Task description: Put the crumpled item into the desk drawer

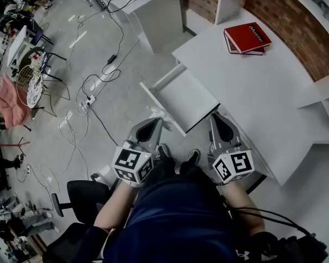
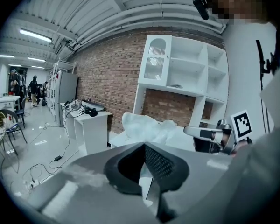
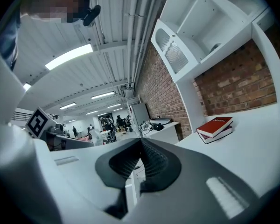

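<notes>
The crumpled white item point(image 1: 160, 114) sticks out past the tips of my left gripper point(image 1: 156, 121), which is shut on it just outside the front panel of the open desk drawer point(image 1: 187, 98). In the left gripper view the crumpled item point(image 2: 148, 126) bulges beyond the closed tips of the left gripper point(image 2: 144, 145). The drawer is white and looks bare inside. My right gripper point(image 1: 214, 117) is shut with nothing in it, at the drawer's right side by the desk point(image 1: 263, 92) edge. In its own view the right gripper point(image 3: 141, 140) shows its tips together.
Two red books point(image 1: 247, 38) lie stacked on the far part of the desk, seen again as red books point(image 3: 215, 127). White shelves point(image 1: 323, 100) stand at the right. Cables point(image 1: 93, 92) run over the floor at left. A black chair point(image 1: 79, 197) stands by my left arm.
</notes>
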### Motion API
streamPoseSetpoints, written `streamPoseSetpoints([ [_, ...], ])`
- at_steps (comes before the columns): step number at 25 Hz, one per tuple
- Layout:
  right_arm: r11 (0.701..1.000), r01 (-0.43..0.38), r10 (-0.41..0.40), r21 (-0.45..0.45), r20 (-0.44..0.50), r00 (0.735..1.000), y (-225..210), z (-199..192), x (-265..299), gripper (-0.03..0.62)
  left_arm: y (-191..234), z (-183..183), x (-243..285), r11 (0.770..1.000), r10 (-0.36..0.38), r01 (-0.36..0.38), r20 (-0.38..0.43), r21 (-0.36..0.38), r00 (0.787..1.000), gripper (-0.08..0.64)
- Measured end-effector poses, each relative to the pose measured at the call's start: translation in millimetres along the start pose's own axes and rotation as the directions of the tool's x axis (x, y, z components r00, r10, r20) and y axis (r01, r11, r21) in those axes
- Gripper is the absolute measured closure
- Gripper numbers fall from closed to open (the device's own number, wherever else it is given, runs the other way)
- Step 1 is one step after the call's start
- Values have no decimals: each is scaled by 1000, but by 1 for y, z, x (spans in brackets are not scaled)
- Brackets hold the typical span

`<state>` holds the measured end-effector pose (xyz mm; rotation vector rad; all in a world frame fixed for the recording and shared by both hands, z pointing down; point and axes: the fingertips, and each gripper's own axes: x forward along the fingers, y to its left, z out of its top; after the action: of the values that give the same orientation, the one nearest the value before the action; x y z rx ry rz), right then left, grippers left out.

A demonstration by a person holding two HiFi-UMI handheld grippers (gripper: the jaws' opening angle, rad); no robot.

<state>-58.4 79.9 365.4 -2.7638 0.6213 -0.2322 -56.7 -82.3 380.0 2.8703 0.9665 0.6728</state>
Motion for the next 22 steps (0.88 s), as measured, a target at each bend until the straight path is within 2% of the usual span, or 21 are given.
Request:
streamPoseSetpoints([
  [9, 1000, 30, -31, -5, -18, 999, -13, 3, 22, 589, 20, 8, 26, 1000, -25, 25, -9, -6, 1000, 557],
  [16, 994, 105, -105, -7, -40, 994, -23, 1, 54, 589, 52, 15, 62, 995, -98, 97, -27, -23, 995, 557],
  [22, 983, 181, -181, -13, -65, 981, -28, -4, 93, 589, 84, 20, 93, 982, -188, 186, -67, -25, 980, 557],
])
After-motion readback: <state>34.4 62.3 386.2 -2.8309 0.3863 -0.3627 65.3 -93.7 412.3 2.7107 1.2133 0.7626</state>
